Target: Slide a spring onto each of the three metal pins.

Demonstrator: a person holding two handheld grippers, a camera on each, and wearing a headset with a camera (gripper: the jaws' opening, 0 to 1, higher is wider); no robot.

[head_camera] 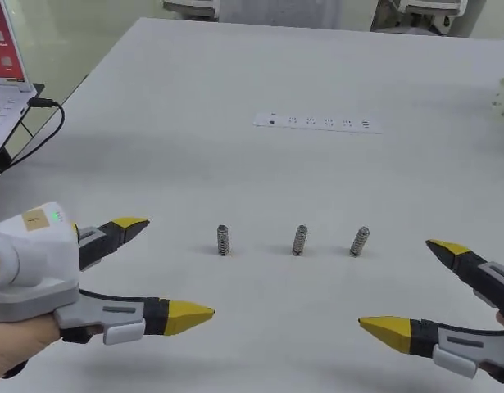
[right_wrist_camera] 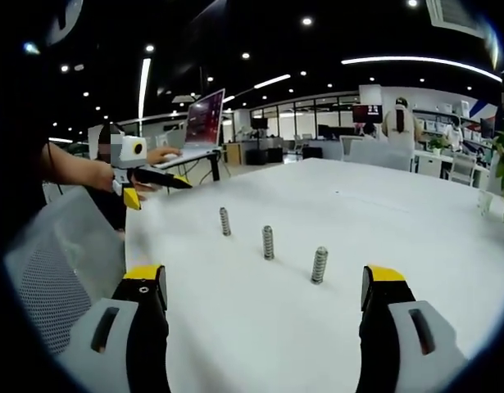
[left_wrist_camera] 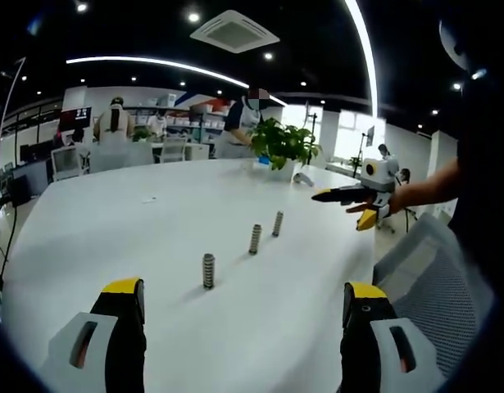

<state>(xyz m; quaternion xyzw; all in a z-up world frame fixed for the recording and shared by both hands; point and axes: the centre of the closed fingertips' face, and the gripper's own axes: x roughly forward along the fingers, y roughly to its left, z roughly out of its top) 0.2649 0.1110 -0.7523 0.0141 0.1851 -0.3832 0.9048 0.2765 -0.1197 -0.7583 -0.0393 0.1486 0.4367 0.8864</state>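
left tongs [head_camera: 178, 266] and right tongs [head_camera: 396, 283]: both spread, holding nothing, above the near worktop [head_camera: 317, 65]. three springs [head_camera: 299, 240] stand in a row between them, slightly farther.

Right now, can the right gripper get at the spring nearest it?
Probably yes. The right gripper is open, and the nearest spring stands just ahead of its jaws at the end of the row. There is bare table between them and nothing in the way.
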